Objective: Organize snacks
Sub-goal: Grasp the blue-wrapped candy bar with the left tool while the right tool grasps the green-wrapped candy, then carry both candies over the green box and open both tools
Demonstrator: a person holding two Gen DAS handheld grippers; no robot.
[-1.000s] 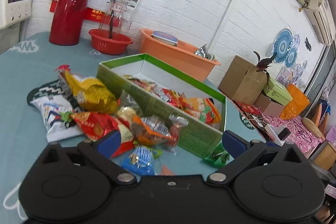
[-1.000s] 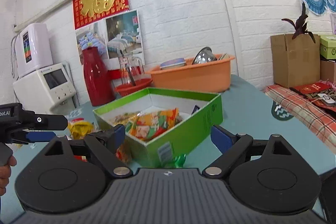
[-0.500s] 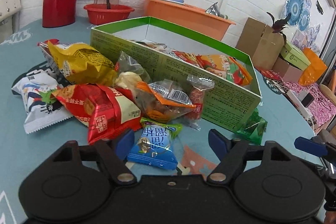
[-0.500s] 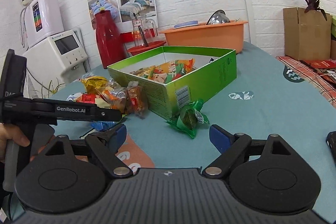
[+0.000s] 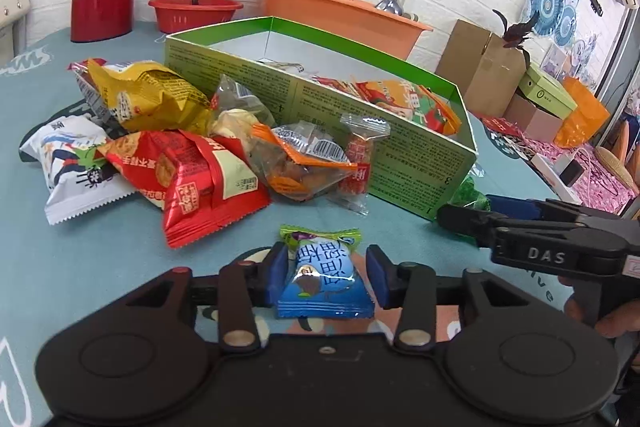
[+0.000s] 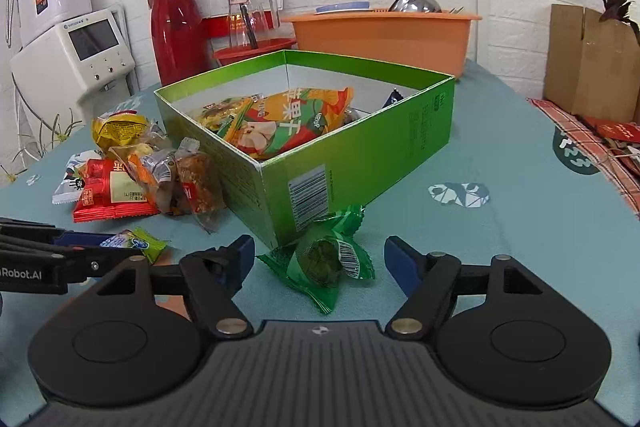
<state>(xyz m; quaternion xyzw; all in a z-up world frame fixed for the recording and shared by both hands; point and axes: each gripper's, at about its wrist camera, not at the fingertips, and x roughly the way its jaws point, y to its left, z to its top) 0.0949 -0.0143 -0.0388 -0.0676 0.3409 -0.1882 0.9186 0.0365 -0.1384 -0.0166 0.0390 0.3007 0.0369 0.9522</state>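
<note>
Left fingers: the left gripper (image 5: 326, 273) has its blue fingers (image 5: 277, 269) closing around the blue snack packet (image 5: 324, 273); the packet lies between them, a narrow gap visible on each side, so they are not yet pressing on it.
Right fingers: the right gripper (image 6: 320, 259) is spread wide, with the green candy wrapper (image 6: 326, 259) lying between the fingers, touching neither.
Blue packet, place: flat on the teal tabletop (image 5: 100, 267), just in front of the snack pile (image 5: 192, 155) and apart from it.
Green wrapper, place: on the tabletop, touching the near corner of the green box (image 6: 352, 163).
Box: open-topped, with several packets inside, among them an orange and green bag (image 6: 280, 119).
Change since half a second ago: the left fingers stood wider and the blue packet lay ahead of them; it is now between them. The right gripper was well back from the green wrapper and now straddles it.
Blue packet, axis: long axis runs away from the camera along the fingers' line, green crimped end pointing at the pile, blue sealed end toward the camera.
Green wrapper, axis: it lies slantwise, one twisted end up against the box, the other toward the camera.
</note>
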